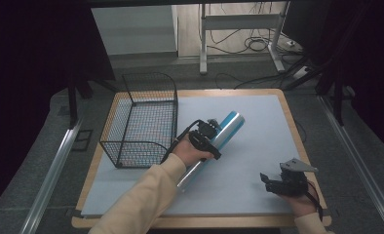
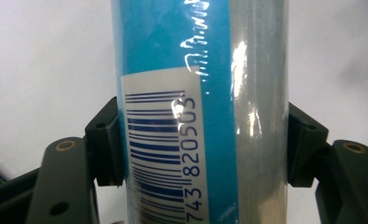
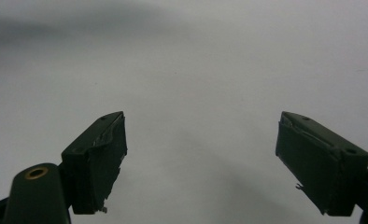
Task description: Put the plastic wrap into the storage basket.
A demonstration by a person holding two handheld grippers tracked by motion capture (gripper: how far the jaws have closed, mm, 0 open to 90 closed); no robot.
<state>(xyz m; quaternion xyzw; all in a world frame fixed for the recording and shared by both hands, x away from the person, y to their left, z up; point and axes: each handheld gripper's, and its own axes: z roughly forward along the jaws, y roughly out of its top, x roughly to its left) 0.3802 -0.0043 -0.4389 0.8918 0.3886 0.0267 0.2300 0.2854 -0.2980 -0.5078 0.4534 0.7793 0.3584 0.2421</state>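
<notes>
A long blue and silver roll point(image 1: 219, 141) wrapped in clear film lies slantwise on the pale blue sheet point(image 1: 248, 146), just right of the basket. My left gripper point(image 1: 205, 139) is across its middle, jaws pressed against both sides. In the left gripper view the roll point(image 2: 205, 93) runs up between the two pads point(image 2: 108, 140), with a white barcode label point(image 2: 161, 149) facing the camera. My right gripper point(image 1: 278, 184) sits low at the front right of the sheet, apart from the roll. Its jaws stand wide open over bare sheet point(image 3: 196, 93), its fingertips point(image 3: 100, 158) holding nothing.
A black wire basket point(image 1: 141, 122) stands on the left part of the wooden table point(image 1: 287, 107), close to my left hand. Behind the table are a desk frame point(image 1: 239, 29) and floor cables point(image 1: 258, 44). Metal rails point(image 1: 48, 180) run along both sides.
</notes>
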